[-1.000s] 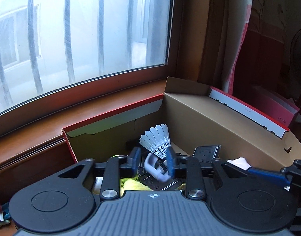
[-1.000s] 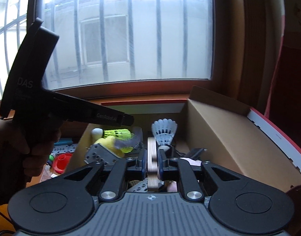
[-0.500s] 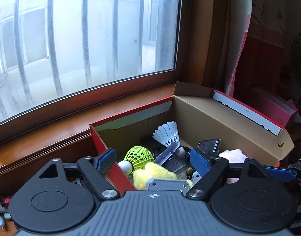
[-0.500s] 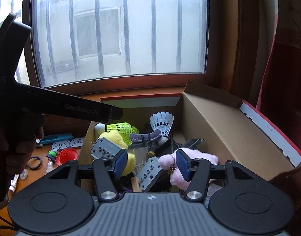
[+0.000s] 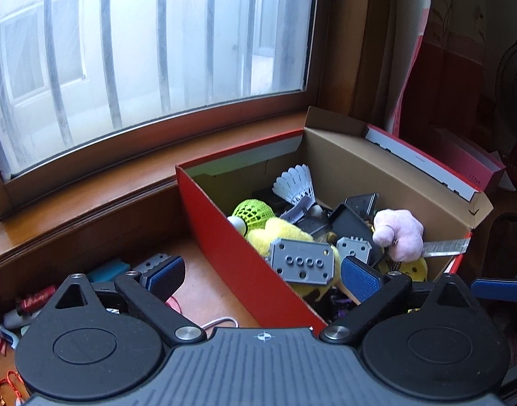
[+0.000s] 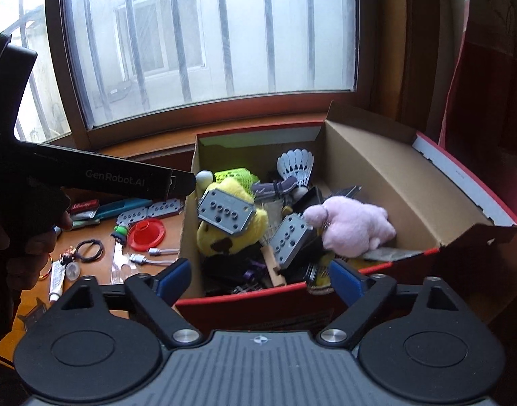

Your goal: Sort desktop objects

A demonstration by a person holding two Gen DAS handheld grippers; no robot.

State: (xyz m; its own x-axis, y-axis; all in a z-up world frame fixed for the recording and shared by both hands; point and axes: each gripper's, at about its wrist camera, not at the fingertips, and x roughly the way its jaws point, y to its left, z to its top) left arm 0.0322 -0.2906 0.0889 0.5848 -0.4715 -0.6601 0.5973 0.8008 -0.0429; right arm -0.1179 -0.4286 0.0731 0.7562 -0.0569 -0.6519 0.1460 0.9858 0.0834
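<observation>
A red cardboard box on the desk holds a white shuttlecock, a green shuttlecock, a yellow plush, a pink plush, grey perforated blocks and dark items. My left gripper is open and empty, straddling the box's near left wall. My right gripper is open and empty above the box's front wall. The left gripper's body shows in the right wrist view.
Loose things lie on the wooden desk left of the box: a red disc, grey strips, USB cables, a black hair tie, a small tube. A window sill runs behind; a red curtain hangs at right.
Both grippers have opened, let go of what they held into the box, and pulled back and up from it.
</observation>
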